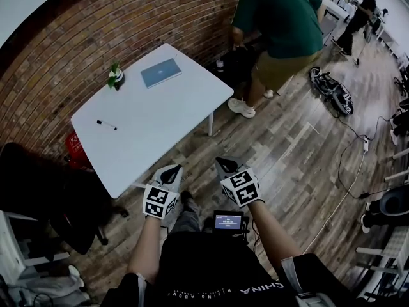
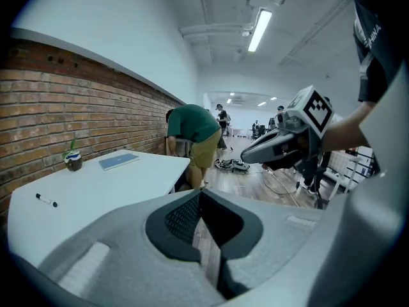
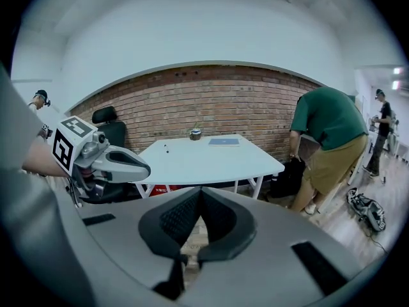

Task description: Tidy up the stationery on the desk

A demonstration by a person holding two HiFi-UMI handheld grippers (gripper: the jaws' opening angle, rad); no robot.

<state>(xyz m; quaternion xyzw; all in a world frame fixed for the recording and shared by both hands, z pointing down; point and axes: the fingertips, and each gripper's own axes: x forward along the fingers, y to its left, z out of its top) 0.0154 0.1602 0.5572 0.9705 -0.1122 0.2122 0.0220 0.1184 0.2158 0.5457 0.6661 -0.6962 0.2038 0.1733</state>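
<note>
A white desk [image 1: 166,117] stands against a brick wall. On it lie a black marker pen [image 1: 107,125] near the left end and a blue notebook [image 1: 160,72] at the far side. The pen [image 2: 46,201] and the notebook [image 2: 119,161] also show in the left gripper view. My left gripper [image 1: 174,169] and right gripper [image 1: 222,164] hang side by side over the wood floor, short of the desk's near edge. Both are shut with nothing in them. The right gripper view has the desk [image 3: 211,162] straight ahead.
A small potted plant [image 1: 115,77] sits at the desk's far left corner. A person in a green shirt [image 1: 281,24] bends over a black bag beyond the desk's right end. A black office chair [image 1: 48,197] stands left of me. Cables [image 1: 348,165] cross the floor at right.
</note>
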